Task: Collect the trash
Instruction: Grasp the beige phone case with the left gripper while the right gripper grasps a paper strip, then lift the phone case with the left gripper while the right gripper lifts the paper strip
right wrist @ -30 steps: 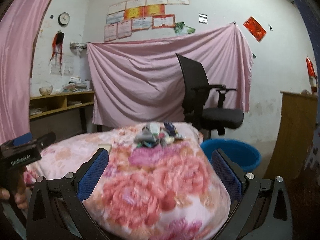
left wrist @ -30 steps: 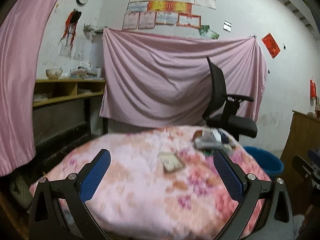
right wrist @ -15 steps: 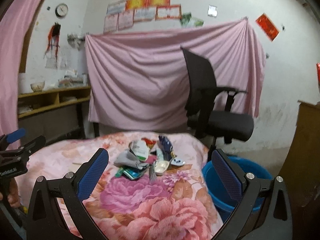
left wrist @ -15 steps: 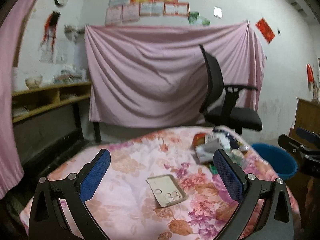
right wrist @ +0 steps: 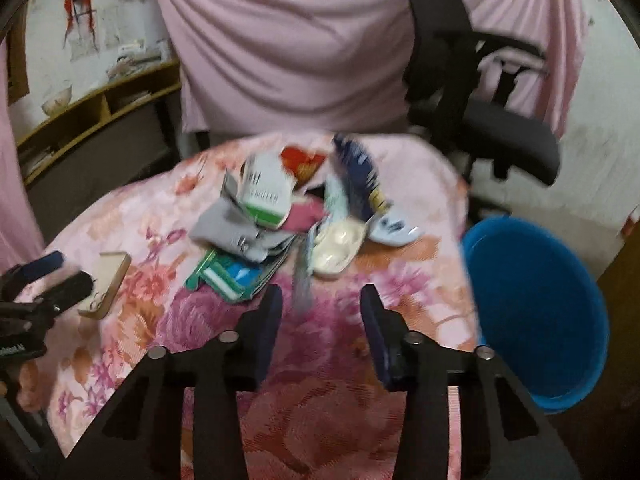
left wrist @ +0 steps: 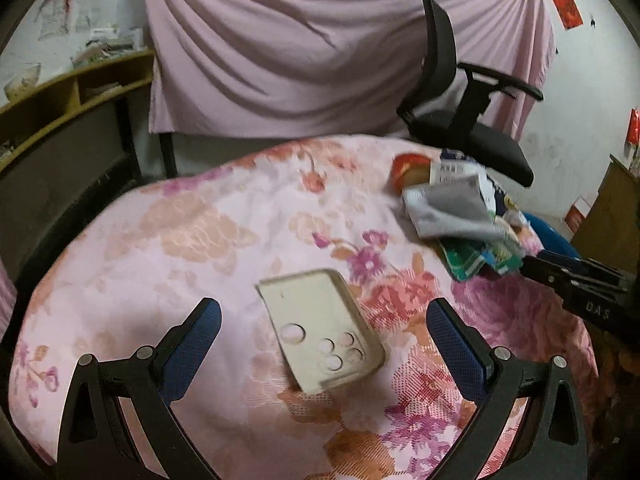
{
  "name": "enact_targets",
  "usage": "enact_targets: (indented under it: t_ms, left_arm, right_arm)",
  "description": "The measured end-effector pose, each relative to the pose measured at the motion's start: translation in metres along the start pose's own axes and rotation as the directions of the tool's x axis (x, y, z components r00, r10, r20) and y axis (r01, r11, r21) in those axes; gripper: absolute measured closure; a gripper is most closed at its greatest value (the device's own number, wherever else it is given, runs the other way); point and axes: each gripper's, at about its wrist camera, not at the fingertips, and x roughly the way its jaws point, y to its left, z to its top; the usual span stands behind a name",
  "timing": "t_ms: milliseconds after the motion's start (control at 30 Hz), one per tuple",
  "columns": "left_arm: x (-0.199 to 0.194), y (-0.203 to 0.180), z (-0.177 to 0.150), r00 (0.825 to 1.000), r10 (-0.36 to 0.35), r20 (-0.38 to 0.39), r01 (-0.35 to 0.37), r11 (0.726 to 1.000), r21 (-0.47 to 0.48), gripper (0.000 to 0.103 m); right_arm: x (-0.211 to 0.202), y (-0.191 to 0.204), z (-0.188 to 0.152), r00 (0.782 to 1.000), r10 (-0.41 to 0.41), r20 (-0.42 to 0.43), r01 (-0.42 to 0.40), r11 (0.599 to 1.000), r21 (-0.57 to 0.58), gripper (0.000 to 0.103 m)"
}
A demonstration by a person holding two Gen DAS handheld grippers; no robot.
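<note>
Left wrist view — looks forward and down along the left claw point(left wrist: 324, 344), close above the flowered surface point(left wrist: 168, 248), facing the pink curtain point(left wrist: 320, 48); a phone case point(left wrist: 320, 332) lies nearest, and the right claw point(left wrist: 576, 280) enters at the right edge. Right wrist view — looks the same way from further right, near the trash pile point(right wrist: 288, 224), with the blue bucket point(right wrist: 540, 312) at right. Both views share the pile, the case, the curtain and the office chair point(right wrist: 480, 92).
</note>
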Motion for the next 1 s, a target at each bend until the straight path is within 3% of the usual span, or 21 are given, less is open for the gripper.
enact_targets:
  t_ms: [267,367,433,500,667,800,1000]
  left_arm:
    - [0.03,0.001,-0.002,0.993,0.042,-0.113,-0.043,0.999,-0.006,0.017]
    - [0.029,0.001,-0.001,0.992,0.051,-0.113,-0.052,0.999,-0.005,0.024]
    - [0.028,0.0,0.0,0.992,0.056,-0.111,-0.057,0.998,-0.006,0.042]
    - [0.028,-0.002,0.001,0.992,0.053,-0.117,-0.054,0.998,-0.01,0.05]
    - [0.026,-0.004,0.003,0.991,0.044,-0.13,-0.048,0.998,-0.029,0.055]
    - [0.015,-0.005,0.003,0.996,0.014,-0.093,-0.022,0.997,-0.078,0.055]
    - [-0.016,-0.033,0.012,0.998,0.021,0.053,-0.017,0.998,-0.058,0.055]
  right_arm:
    - [0.02,0.002,0.008,0.996,0.056,-0.069,-0.058,0.998,-0.017,0.076]
    - [0.021,0.003,0.008,0.993,0.086,-0.076,-0.088,0.996,-0.028,0.087]
    - [0.023,0.005,0.009,0.991,0.103,-0.082,-0.107,0.994,-0.038,0.093]
    - [0.02,0.004,0.009,0.99,0.121,-0.076,-0.124,0.992,-0.037,0.096]
    - [0.016,0.0,0.008,0.989,0.139,-0.056,-0.139,0.99,-0.006,0.098]
    - [0.002,-0.004,0.002,0.99,0.142,-0.008,-0.142,0.99,-0.002,0.099]
    - [-0.022,-0.014,-0.003,0.981,0.163,0.108,-0.165,0.986,0.005,0.099]
